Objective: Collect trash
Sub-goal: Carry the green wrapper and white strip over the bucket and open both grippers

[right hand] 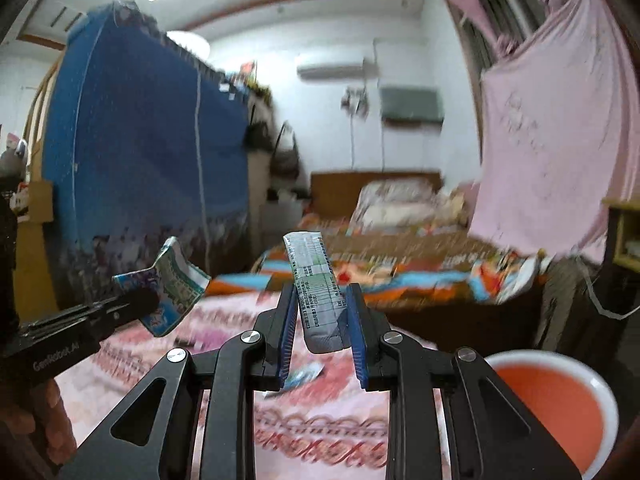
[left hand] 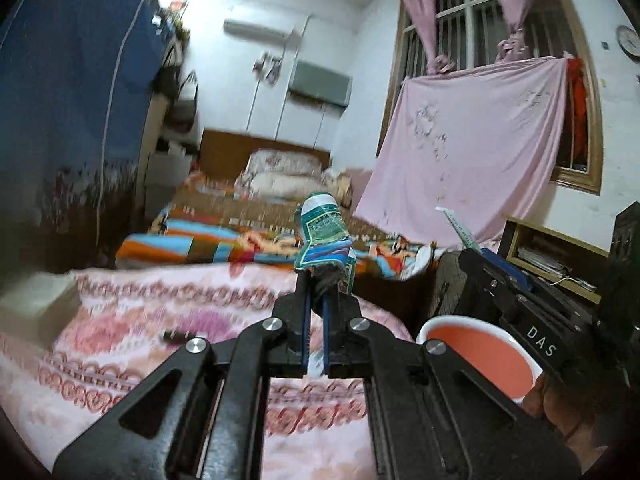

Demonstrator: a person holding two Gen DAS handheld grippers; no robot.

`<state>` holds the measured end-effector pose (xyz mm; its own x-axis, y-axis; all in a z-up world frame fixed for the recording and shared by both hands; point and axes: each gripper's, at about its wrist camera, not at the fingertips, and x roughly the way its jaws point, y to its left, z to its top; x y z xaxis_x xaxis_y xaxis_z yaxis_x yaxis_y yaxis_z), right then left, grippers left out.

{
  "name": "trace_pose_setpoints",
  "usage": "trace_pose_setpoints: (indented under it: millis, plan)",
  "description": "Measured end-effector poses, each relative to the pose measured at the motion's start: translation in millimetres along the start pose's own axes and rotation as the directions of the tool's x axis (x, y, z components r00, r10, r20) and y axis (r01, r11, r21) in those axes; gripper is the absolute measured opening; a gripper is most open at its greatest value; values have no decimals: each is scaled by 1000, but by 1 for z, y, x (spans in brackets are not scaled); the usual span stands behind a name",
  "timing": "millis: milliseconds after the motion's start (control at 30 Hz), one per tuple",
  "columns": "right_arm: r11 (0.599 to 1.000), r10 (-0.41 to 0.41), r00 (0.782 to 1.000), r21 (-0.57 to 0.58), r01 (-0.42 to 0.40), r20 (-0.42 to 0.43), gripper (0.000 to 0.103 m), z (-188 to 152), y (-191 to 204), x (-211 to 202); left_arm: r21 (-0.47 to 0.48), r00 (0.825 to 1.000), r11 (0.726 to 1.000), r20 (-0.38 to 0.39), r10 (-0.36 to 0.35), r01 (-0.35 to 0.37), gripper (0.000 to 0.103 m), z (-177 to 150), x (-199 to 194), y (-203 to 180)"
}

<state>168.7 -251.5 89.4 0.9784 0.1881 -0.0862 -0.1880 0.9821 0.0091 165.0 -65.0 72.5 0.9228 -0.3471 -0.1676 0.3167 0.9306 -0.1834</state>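
Bedside white bin (right hand: 560,364), orange-lined

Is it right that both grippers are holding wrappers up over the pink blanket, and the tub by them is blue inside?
Not quite. The tub is orange-red inside with a white rim, as the right wrist view shows. The rest holds: the left gripper and right gripper each hold a wrapper above the pink blanket.

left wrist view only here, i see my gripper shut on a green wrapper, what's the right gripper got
Observer: The right gripper is shut on a flattened white packet printed with text.
Operator: anything left on the blanket
Observer: Yes, a small blue-and-white scrap lies on the pink blanket, below the right gripper.
Operator: bin nearby
Observer: The white bucket with the orange inside sits at lower right of the right gripper.
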Motion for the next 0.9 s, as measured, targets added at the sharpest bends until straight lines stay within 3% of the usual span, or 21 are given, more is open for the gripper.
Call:
trace_pose_setpoints:
  millis: [133, 400, 600, 900]
  plan:
    - [998, -56, 996, 37, 54, 70, 22, 8, -19, -12, 30, 999, 999, 24, -33, 32, 0, 8, 5, -19]
    - [977, -195, 975, 113, 182, 111, 22, 16, -68, -28, 101, 990, 986, 25, -138, 135, 0, 18, 20, -69]
    - [945, -291, 953, 179, 273, 84, 23, 13, -107, -36, 122, 978, 970, -19, -209, 210, 0, 20, 38, -101]
    - [885, -374, 926, 282, 370, -42, 23, 1, -152, -34, 45, 953, 963, -166, -255, 265, 0, 4, 72, -133]
